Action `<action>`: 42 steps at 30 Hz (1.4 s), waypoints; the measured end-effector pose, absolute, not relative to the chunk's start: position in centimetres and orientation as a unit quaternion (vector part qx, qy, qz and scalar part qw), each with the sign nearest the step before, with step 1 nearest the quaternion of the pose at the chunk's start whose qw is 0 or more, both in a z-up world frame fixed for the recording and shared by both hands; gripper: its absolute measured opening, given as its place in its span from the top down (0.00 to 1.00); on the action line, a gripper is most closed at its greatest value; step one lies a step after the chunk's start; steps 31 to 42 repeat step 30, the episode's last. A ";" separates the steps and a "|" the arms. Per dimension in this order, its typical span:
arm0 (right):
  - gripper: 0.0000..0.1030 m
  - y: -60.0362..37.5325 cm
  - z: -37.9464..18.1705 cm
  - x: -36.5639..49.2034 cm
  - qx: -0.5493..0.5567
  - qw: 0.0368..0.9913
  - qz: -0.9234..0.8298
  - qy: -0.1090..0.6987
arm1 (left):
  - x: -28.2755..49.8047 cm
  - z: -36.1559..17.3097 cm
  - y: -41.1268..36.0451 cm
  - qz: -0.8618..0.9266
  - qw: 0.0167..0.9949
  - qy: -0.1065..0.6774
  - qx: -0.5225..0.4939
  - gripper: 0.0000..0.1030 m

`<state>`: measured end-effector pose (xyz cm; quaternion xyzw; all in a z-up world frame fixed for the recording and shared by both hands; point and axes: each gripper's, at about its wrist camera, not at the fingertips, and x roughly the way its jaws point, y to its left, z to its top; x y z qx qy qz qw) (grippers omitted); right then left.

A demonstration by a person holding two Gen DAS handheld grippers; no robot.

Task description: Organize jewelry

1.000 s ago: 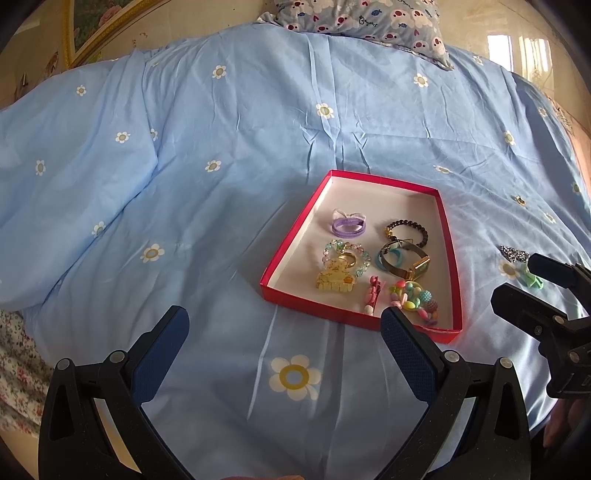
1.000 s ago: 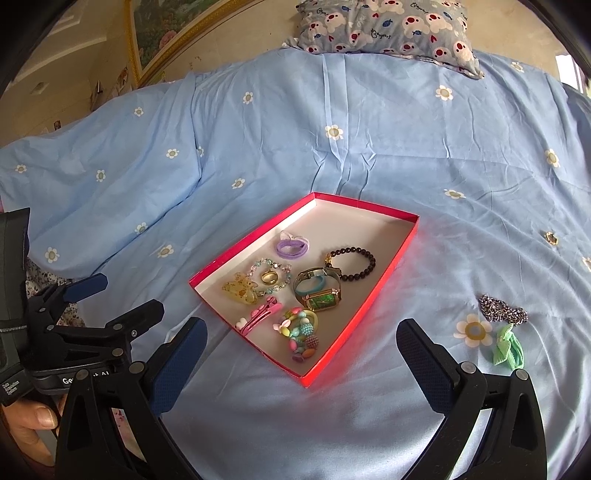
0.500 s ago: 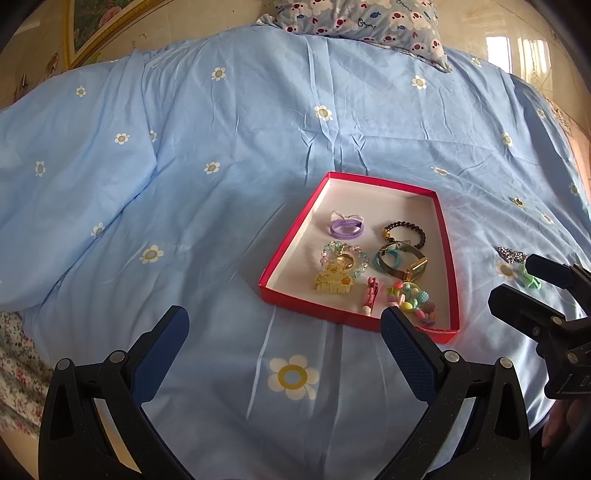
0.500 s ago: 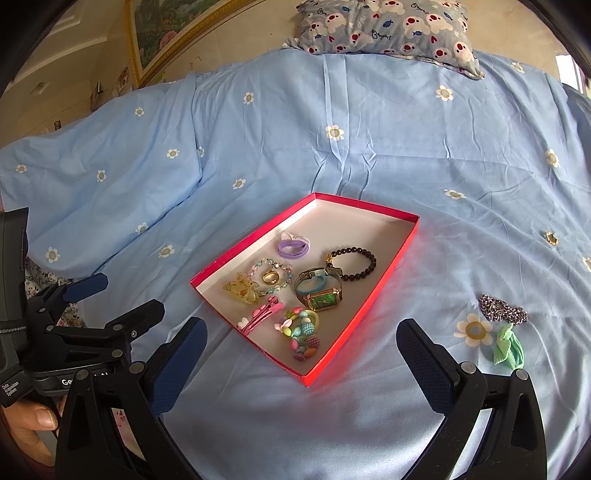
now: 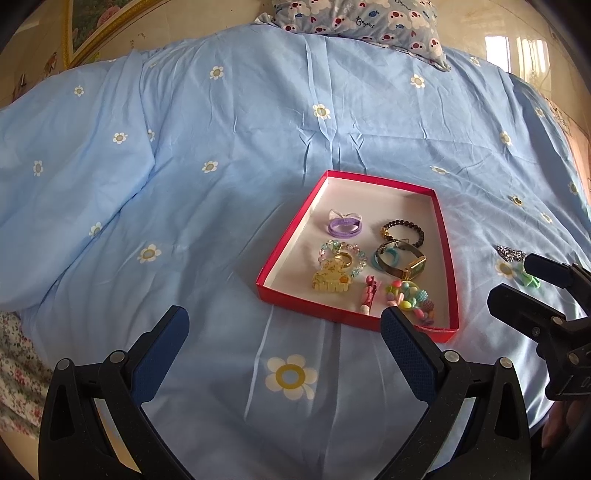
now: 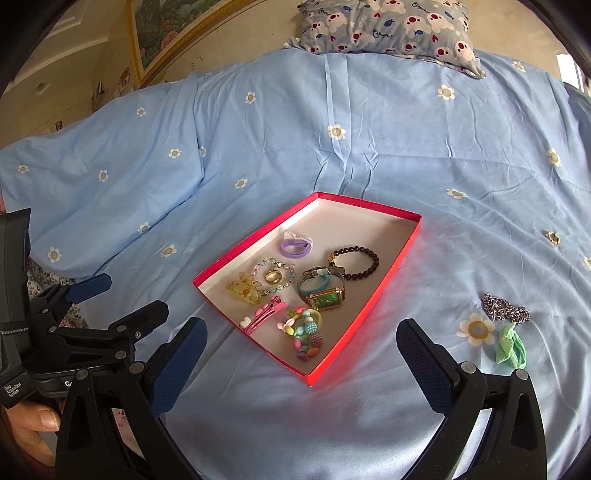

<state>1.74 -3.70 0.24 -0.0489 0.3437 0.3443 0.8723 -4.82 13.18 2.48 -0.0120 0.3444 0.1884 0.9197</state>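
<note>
A red tray (image 5: pixel 288 236) (image 6: pixel 397 266) lies on the blue bedspread and holds several pieces: a purple hair tie (image 6: pixel 293 245), a black bead bracelet (image 6: pixel 356 262), a green-faced watch (image 6: pixel 325 297), a yellow claw clip (image 6: pixel 245 288), pink clips (image 6: pixel 262 315) and a colourful bead bracelet (image 6: pixel 304 330). A silver chain piece (image 6: pixel 504 306) and a green hair tie (image 6: pixel 511 347) lie on the bed right of the tray. My left gripper (image 5: pixel 284 338) is open and empty in front of the tray. My right gripper (image 6: pixel 301 345) is open and empty near the tray's front corner.
A patterned pillow (image 6: pixel 388 26) lies at the head of the bed. A framed picture (image 6: pixel 162 40) leans on the wall at the back left. The bedspread (image 6: pixel 258 155) bulges up on the left. A small gold piece (image 6: pixel 552 237) lies on the bed far right.
Both grippers stay open. The left wrist view has shifted very slightly; the tray and jewelry have not moved.
</note>
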 end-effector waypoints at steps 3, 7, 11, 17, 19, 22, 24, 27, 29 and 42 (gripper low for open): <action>0.00 -3.7 0.2 1.8 -0.049 0.872 0.344 0.344 | -4.8 2.5 13.2 0.188 0.920 0.344 -0.012 0.00; 0.00 -3.7 0.2 1.8 -0.048 0.872 0.344 0.344 | -4.8 2.4 13.2 0.188 0.920 0.344 -0.012 0.00; 0.00 -3.8 0.2 1.8 -0.047 0.872 0.345 0.344 | -4.8 2.4 13.1 0.188 0.920 0.344 -0.013 0.00; 0.00 -3.8 0.1 1.9 -0.047 0.872 0.344 0.345 | -4.8 2.3 13.1 0.188 0.920 0.345 -0.012 0.00; 0.00 -3.9 0.1 1.9 -0.046 0.872 0.344 0.345 | -4.7 2.2 13.0 0.188 0.920 0.345 -0.012 0.00; 0.00 -3.9 0.0 1.9 -0.045 0.872 0.344 0.346 | -4.7 2.3 13.0 0.188 0.920 0.345 -0.012 0.00; 0.00 -4.0 0.0 2.0 -0.045 0.872 0.344 0.346 | -4.7 2.2 13.0 0.188 0.920 0.345 -0.012 0.00; 0.00 -4.0 -0.1 2.0 -0.044 0.871 0.344 0.347 | -4.6 2.1 12.8 0.187 0.919 0.347 -0.011 0.00; 0.00 -4.1 -0.2 2.0 -0.043 0.871 0.344 0.349 | -4.5 1.8 12.7 0.186 0.919 0.348 -0.011 0.00; 0.00 -4.1 -0.2 2.1 -0.043 0.870 0.344 0.350 | -4.3 1.7 12.6 0.185 0.919 0.349 -0.011 0.00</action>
